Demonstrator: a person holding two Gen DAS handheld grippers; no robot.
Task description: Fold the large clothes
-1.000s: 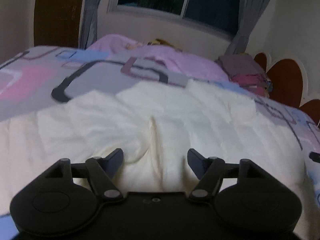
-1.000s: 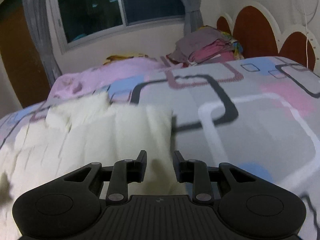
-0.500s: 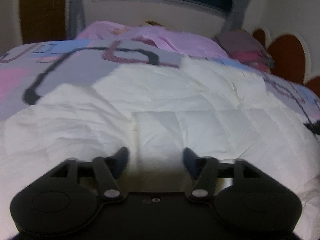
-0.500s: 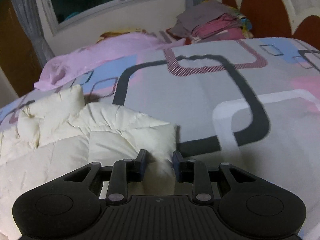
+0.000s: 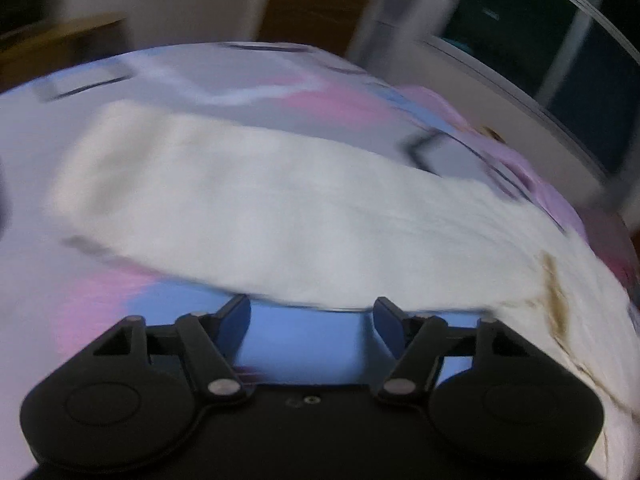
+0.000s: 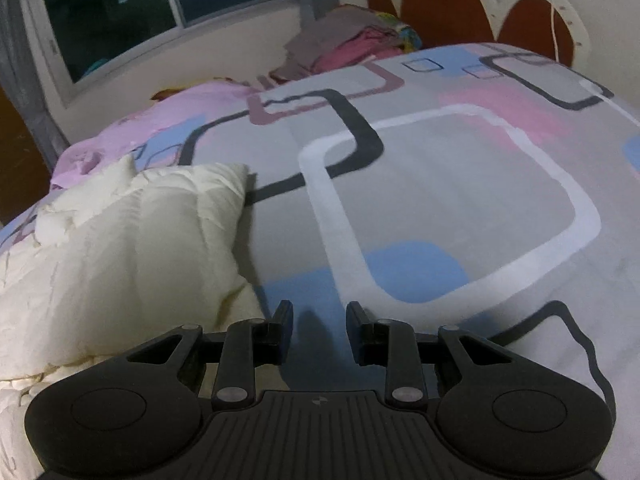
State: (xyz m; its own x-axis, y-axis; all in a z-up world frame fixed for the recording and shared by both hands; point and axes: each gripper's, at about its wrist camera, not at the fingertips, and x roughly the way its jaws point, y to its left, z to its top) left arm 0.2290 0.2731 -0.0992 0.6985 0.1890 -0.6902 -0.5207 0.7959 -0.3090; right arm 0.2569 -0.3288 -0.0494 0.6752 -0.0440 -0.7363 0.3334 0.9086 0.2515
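Observation:
A cream quilted garment (image 5: 280, 208) lies spread on the patterned bedsheet (image 5: 168, 92); the left wrist view is blurred, and one long part of it reaches toward the left. My left gripper (image 5: 310, 304) hovers at its near edge over a blue patch of sheet, jaws closing with nothing between them. In the right wrist view the same garment (image 6: 120, 248) is bunched at the left, puffed up at its far corner. My right gripper (image 6: 319, 308) stands just right of its edge over bare sheet (image 6: 440, 200), open by a narrow gap that holds nothing.
A pink cloth (image 6: 160, 120) lies along the bed's far side under the window (image 6: 160, 8). A pile of folded clothes (image 6: 352, 36) sits by the brown headboard (image 6: 520, 12). Brownish marks (image 5: 556, 292) show on the garment's right part.
My left gripper swung and rolled from over the garment's middle to its near edge. My right gripper slid rightward, off the garment's edge, onto bare sheet.

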